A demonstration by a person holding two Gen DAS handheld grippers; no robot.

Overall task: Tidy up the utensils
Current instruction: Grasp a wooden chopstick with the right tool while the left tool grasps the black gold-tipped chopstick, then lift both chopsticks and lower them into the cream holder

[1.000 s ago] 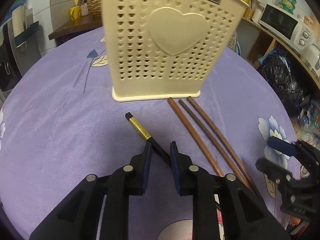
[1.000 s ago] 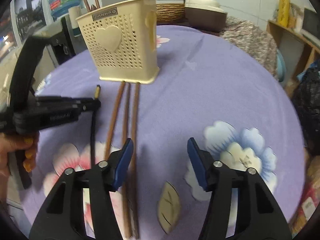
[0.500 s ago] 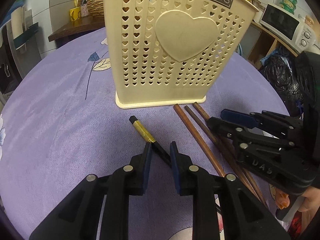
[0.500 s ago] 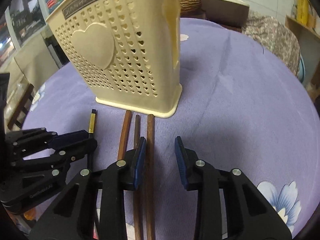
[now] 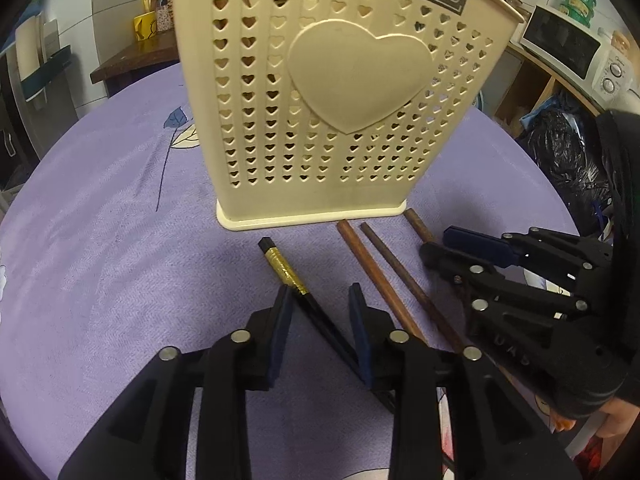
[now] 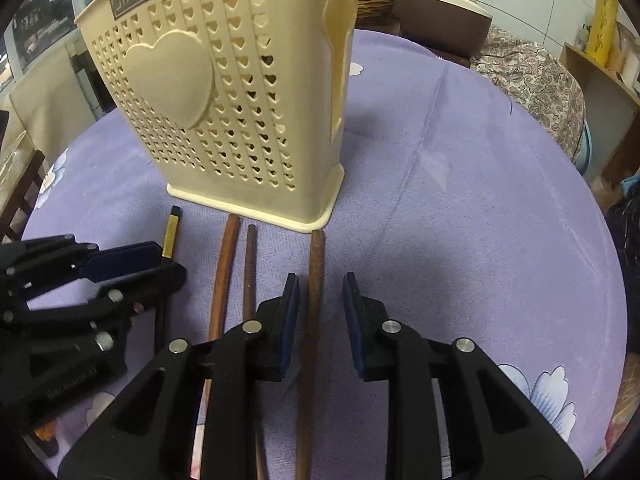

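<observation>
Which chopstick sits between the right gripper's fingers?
The rightmost brown chopstick, lying apart from the other two brown ones and the black gold-banded chopstick.

Purple floral tablecloth (image 5: 100,240) covered round table. White microwave (image 5: 576,54) sat on wooden shelf at right, black plastic bag (image 5: 568,160) below it. Yellow mug (image 5: 145,27) stood on dark side table (image 5: 132,60). Brown-and-cream cooker (image 6: 440,0) behind table, beside paisley cloth (image 6: 532,76).

Each tool, the left tool (image 5: 320,312) and the right tool (image 6: 320,304), is matte black plastic with angular linkage arms, round silver screw heads at the joints, flat dark blue pads (image 5: 280,324) inside the fingers and faint embossed lettering on the body
</observation>
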